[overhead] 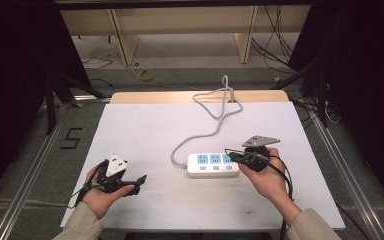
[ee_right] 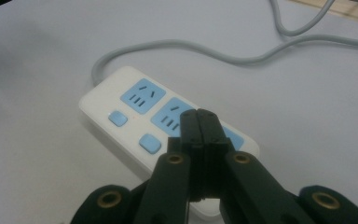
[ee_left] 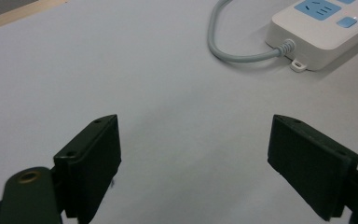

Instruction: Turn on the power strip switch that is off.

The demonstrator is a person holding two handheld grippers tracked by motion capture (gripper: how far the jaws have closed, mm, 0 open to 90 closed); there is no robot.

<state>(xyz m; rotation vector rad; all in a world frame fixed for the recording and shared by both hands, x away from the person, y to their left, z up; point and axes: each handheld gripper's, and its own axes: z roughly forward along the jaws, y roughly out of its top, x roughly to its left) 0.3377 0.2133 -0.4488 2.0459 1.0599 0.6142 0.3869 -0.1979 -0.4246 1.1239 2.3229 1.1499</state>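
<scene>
High view: power strip (overhead: pixel 213 164) lies mid-tabletop (overhead: pixel 145 125), nearer the near edge; its grey cord (overhead: pixel 215 107) runs off the far edge. Left tongs (overhead: pixel 136 183) near-left.
Left gripper view: left tongs spread wide, empty; strip cropped.
Right gripper view: right tongs (ee_right: pixel 198 122) closed, empty, hiding the third socket.

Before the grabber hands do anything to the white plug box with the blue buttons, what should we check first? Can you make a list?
1. Power strip flat on the table: ok.
2. Sockets free of plugs: ok.
3. Right gripper shut, holding nothing, over the strip: ok.
4. Left gripper open, apart from the strip: ok.
5. Grey cord clear of both grippers: ok.
6. Blue switches on or off: cannot tell.
</scene>
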